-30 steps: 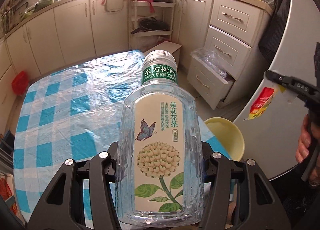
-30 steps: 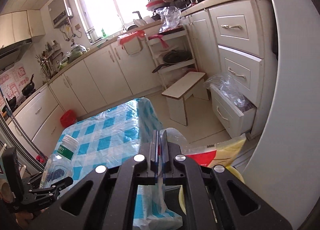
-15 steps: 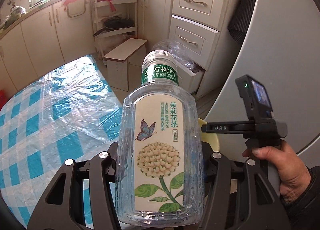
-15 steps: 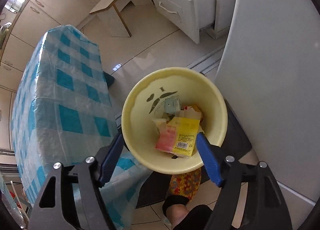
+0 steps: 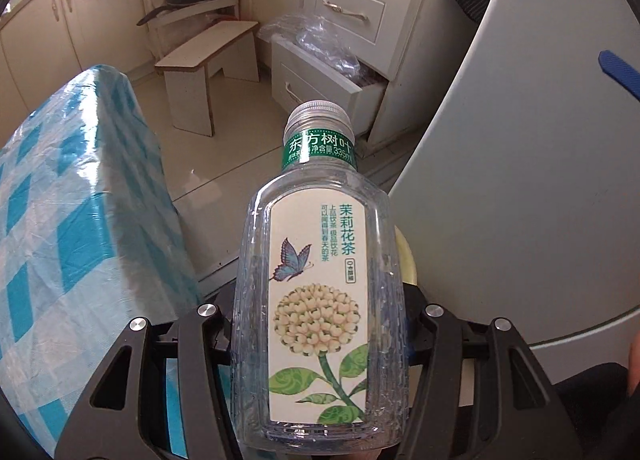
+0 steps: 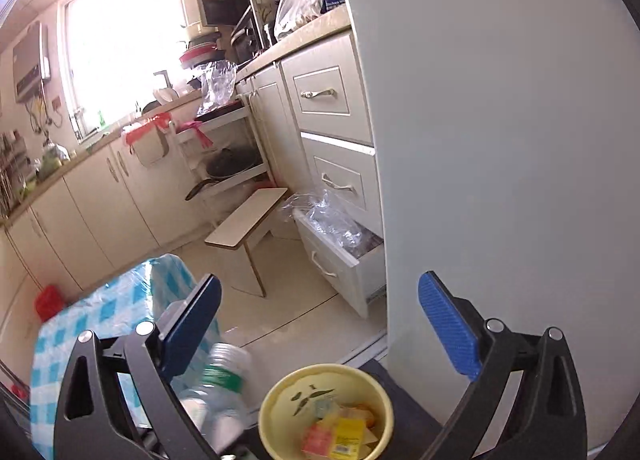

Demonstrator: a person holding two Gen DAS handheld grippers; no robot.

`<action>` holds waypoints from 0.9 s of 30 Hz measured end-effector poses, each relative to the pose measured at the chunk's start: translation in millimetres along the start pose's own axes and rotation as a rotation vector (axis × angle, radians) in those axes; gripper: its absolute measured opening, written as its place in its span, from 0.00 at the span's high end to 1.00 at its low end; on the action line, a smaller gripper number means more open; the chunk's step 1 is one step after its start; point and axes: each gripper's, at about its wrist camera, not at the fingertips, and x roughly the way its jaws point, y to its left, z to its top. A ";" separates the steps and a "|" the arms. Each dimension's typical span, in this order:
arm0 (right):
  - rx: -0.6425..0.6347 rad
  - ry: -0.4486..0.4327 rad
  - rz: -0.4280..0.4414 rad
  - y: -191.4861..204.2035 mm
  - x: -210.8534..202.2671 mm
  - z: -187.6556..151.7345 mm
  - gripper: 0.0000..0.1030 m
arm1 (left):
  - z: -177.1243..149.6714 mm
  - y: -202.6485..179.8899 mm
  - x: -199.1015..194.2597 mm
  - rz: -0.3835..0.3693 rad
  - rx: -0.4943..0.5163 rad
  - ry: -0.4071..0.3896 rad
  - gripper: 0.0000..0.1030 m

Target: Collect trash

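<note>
An empty clear plastic tea bottle was clamped in the left gripper, just beside the yellow round bin. Right gripper was empty, jaws opening. Bottle should be centred over bin before release.

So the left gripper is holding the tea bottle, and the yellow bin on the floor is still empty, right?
Not quite. The left gripper does hold the tea bottle, but the yellow bin is not empty: the right wrist view shows wrappers lying inside it.
</note>
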 end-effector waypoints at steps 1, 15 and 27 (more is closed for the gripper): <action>0.020 0.008 0.013 -4.5 2.5 2.2 0.08 | 1.1 -3.9 8.2 0.004 0.004 0.024 0.48; 0.047 -0.034 0.012 -2.5 -8.6 10.2 0.08 | -6.3 -1.2 -19.8 0.081 0.002 -0.012 0.27; -0.113 -0.049 0.000 44.9 -64.1 -35.0 0.07 | -87.7 62.0 -193.1 0.261 -0.080 -0.248 0.09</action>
